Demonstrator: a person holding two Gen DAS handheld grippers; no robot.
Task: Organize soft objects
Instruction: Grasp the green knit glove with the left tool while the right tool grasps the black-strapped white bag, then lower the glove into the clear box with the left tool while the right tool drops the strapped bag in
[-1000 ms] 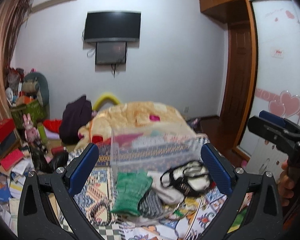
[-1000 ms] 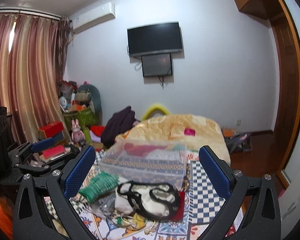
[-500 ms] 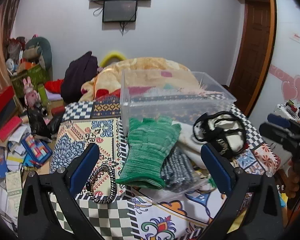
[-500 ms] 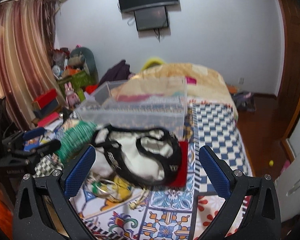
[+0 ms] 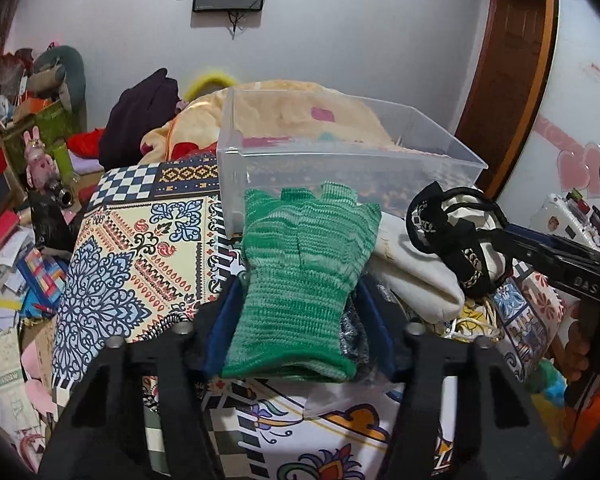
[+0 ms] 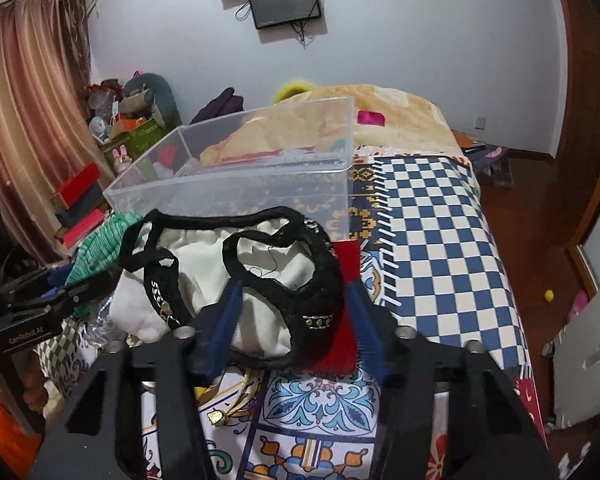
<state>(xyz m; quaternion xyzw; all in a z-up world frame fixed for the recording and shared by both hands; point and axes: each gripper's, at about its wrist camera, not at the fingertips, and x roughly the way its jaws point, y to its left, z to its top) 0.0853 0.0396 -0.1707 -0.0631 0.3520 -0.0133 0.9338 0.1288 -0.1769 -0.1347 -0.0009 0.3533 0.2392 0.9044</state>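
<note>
My left gripper (image 5: 296,316) is shut on a green knitted glove (image 5: 304,264), which lies on a grey knit piece (image 5: 352,332) on the patterned bedspread (image 5: 116,264). My right gripper (image 6: 292,312) is shut on a white cloth bag with black trim (image 6: 260,276), also seen in the left wrist view (image 5: 456,240). A red cloth (image 6: 346,336) lies under the bag. A clear plastic bin (image 5: 340,168) stands just behind both items and also shows in the right wrist view (image 6: 244,176).
A beige blanket (image 6: 380,108) is heaped behind the bin. Books, boxes and toys (image 5: 16,240) clutter the floor at left. A blue-white checked cover (image 6: 436,240) runs to the bed's right edge, with wooden floor (image 6: 540,240) beyond.
Both grippers have dropped toward the bed and moved forward. Their jaws have closed from wide open, the left onto the green glove, the right onto the white bag.
</note>
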